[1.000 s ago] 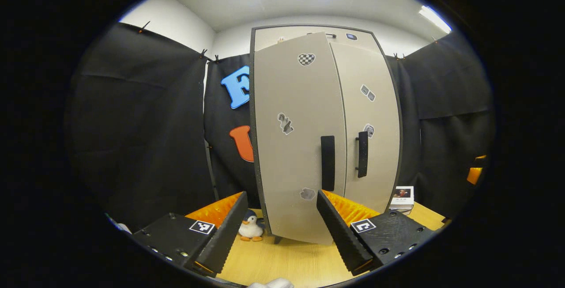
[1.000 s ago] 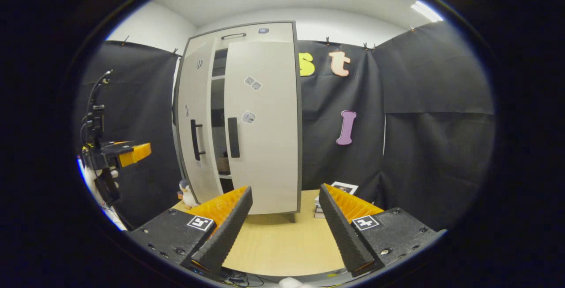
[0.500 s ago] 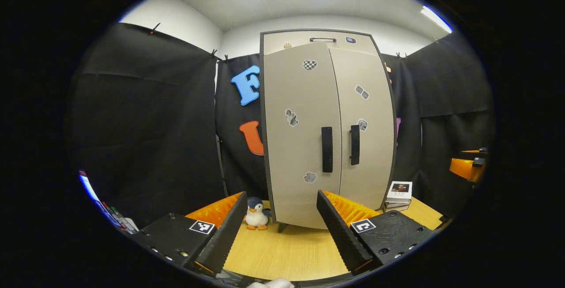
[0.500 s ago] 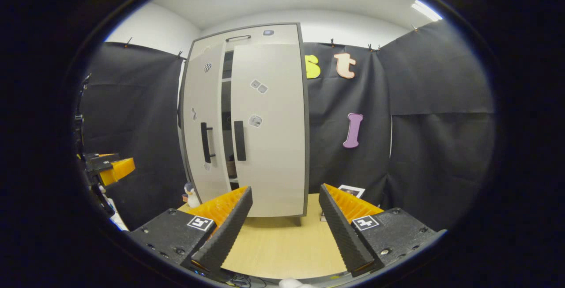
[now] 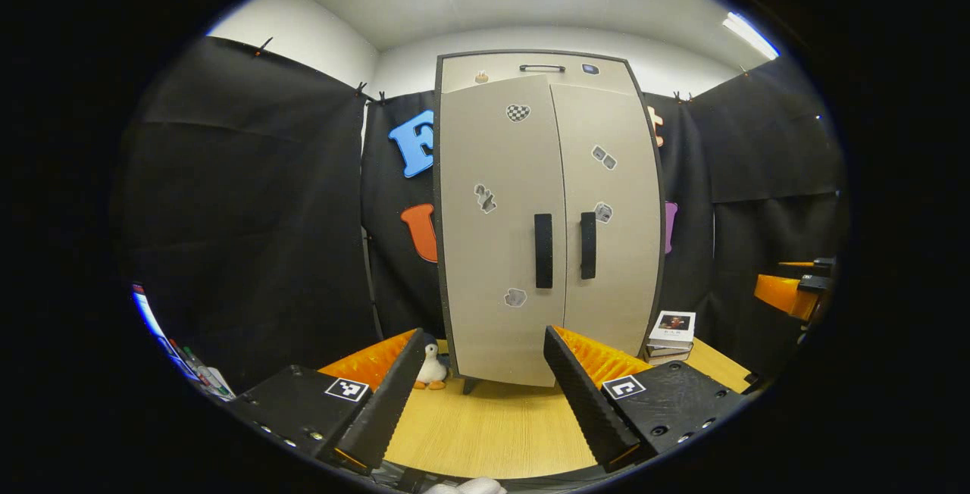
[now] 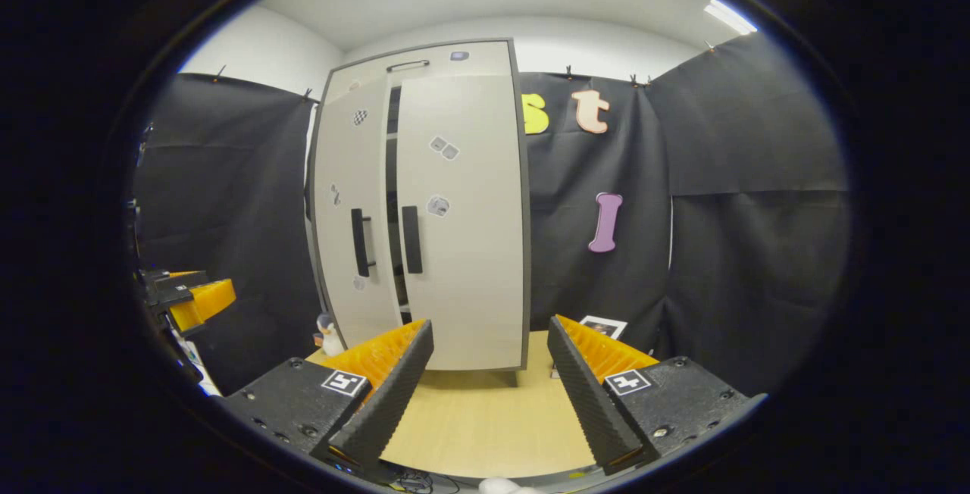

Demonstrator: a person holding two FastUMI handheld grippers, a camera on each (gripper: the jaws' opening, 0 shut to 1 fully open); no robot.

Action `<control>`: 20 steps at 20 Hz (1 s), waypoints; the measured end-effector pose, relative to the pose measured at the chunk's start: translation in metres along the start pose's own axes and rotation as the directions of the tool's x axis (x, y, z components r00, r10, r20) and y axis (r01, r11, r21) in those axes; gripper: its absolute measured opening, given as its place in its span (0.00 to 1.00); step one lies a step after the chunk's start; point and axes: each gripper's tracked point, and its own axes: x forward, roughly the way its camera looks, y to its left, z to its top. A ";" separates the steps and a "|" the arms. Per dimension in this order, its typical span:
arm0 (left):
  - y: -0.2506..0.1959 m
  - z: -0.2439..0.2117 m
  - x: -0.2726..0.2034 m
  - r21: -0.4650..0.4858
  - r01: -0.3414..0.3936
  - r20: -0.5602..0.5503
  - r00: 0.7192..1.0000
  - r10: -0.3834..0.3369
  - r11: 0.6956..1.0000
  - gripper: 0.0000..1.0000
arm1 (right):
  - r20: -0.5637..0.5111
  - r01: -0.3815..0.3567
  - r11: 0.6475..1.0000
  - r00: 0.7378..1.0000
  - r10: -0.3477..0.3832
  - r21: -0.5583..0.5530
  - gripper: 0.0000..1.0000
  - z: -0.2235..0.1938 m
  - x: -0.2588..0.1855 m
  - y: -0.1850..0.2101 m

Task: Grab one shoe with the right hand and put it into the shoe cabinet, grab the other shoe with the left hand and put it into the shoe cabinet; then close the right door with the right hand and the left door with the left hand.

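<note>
The grey shoe cabinet stands upright on the wooden table, straight ahead of my left gripper. That gripper is open, holds nothing, and is well back from the doors. The black left handle and right handle sit close together. In the right gripper view the cabinet is left of centre. The right door lies flat, and a thin dark gap shows beside the left door. My right gripper is open and empty, away from the cabinet. The other gripper hangs at the far left.
A small penguin toy stands at the cabinet's left foot. A stack of books lies at its right foot. Black cloth walls close in both sides. The right gripper shows at the right edge, and several pens at the left edge.
The left door has swung from well ajar to almost flat, and the gap has narrowed. My left gripper has drawn back from the cabinet. The right gripper has barely moved.
</note>
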 end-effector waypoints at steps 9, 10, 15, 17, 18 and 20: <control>-0.006 0.002 -0.001 0.010 0.016 0.002 1.000 -0.016 1.000 0.96 | 0.005 0.007 1.000 1.000 -0.007 0.000 0.99 0.001 -0.001 0.002; -0.006 0.003 -0.001 0.010 0.017 0.003 1.000 -0.017 1.000 0.96 | 0.005 0.009 1.000 1.000 -0.009 -0.001 0.99 0.001 -0.002 0.001; -0.008 0.006 0.000 0.019 0.022 0.003 1.000 -0.022 1.000 0.96 | 0.012 0.012 1.000 1.000 -0.012 0.003 0.99 0.003 -0.003 0.002; -0.007 0.008 0.002 0.016 0.024 0.005 1.000 -0.024 1.000 0.96 | 0.017 0.019 1.000 1.000 -0.019 -0.003 0.99 0.004 -0.004 0.000; -0.007 0.008 0.002 0.015 0.026 0.005 1.000 -0.026 1.000 0.96 | 0.018 0.020 1.000 1.000 -0.020 -0.001 0.99 0.004 -0.004 -0.001; -0.008 0.009 0.003 0.017 0.029 0.008 1.000 -0.029 0.999 0.96 | 0.017 0.020 1.000 1.000 -0.020 0.003 0.99 0.004 -0.004 0.000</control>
